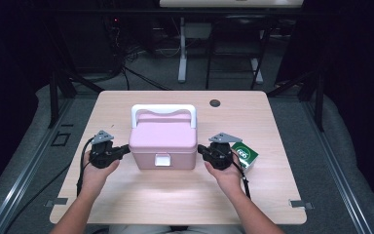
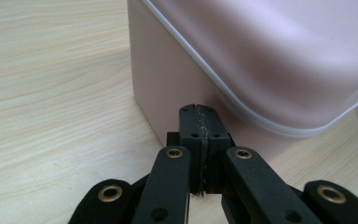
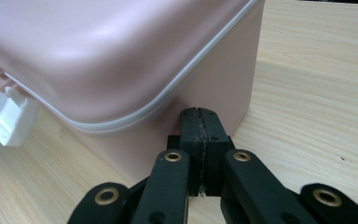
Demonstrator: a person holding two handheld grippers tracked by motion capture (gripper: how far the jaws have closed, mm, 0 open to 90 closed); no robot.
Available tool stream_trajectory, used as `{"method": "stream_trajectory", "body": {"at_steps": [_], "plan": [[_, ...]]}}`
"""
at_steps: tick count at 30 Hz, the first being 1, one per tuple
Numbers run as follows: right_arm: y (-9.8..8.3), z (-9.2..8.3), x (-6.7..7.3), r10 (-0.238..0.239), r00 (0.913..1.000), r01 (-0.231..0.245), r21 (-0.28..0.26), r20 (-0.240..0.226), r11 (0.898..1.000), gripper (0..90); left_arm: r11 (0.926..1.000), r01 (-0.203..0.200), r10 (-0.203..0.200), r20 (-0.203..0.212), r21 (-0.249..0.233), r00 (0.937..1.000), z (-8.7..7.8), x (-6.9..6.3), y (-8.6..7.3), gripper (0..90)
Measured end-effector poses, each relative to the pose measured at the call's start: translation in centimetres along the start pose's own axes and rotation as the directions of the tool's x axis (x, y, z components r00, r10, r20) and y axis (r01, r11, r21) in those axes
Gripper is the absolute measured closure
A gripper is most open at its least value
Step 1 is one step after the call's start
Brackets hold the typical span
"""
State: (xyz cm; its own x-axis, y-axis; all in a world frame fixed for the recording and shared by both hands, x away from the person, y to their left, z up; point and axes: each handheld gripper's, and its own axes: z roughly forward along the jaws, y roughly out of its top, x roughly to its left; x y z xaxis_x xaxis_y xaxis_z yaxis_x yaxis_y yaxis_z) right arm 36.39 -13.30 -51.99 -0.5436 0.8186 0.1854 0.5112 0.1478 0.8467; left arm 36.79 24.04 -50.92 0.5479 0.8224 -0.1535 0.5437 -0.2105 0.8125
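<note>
A pink lidded box [image 1: 163, 141] with a white handle [image 1: 163, 111] and a white front latch [image 1: 162, 160] stands in the middle of the wooden table [image 1: 185, 195]. My left gripper [image 1: 126, 150] is at the box's left side, its tips against or just short of the wall; the jaws are pressed together with nothing between them [image 2: 199, 122]. My right gripper [image 1: 200, 149] mirrors it at the box's right side, also shut on nothing [image 3: 199, 122]. The box wall [image 2: 163, 88] rises just ahead of the left tips, and the pink wall [image 3: 223, 88] stands just ahead of the right tips, the latch [image 3: 7, 116] off to the left.
A small green and white carton [image 1: 246, 155] lies just right of my right hand. A round cable hole [image 1: 215, 103] is in the table's far part. Table legs and cables stand on the floor beyond the far edge.
</note>
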Motion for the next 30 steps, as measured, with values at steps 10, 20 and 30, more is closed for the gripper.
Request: {"method": "stream_trajectory", "body": {"at_steps": [10,20,30], "plan": [[-0.1,-1.0,-0.1,-0.011,0.9999,0.011,0.028,-0.007,1.000,90.0,0.9998,-0.005,0.005,0.026,0.020,0.9997,-0.3,-0.8,-0.1,90.0],[-0.7,-2.2,0.1,-0.025,0.9996,0.025,0.040,-0.014,0.999,90.0,0.9994,-0.014,0.012,0.043,0.032,0.9990,-0.8,-1.6,-0.6,90.0],[-1.6,-3.9,0.7,-0.039,0.9991,0.040,0.055,-0.016,0.998,90.0,0.9989,-0.029,0.026,0.065,0.036,0.9975,-1.7,-2.9,-1.4,90.0]]}}
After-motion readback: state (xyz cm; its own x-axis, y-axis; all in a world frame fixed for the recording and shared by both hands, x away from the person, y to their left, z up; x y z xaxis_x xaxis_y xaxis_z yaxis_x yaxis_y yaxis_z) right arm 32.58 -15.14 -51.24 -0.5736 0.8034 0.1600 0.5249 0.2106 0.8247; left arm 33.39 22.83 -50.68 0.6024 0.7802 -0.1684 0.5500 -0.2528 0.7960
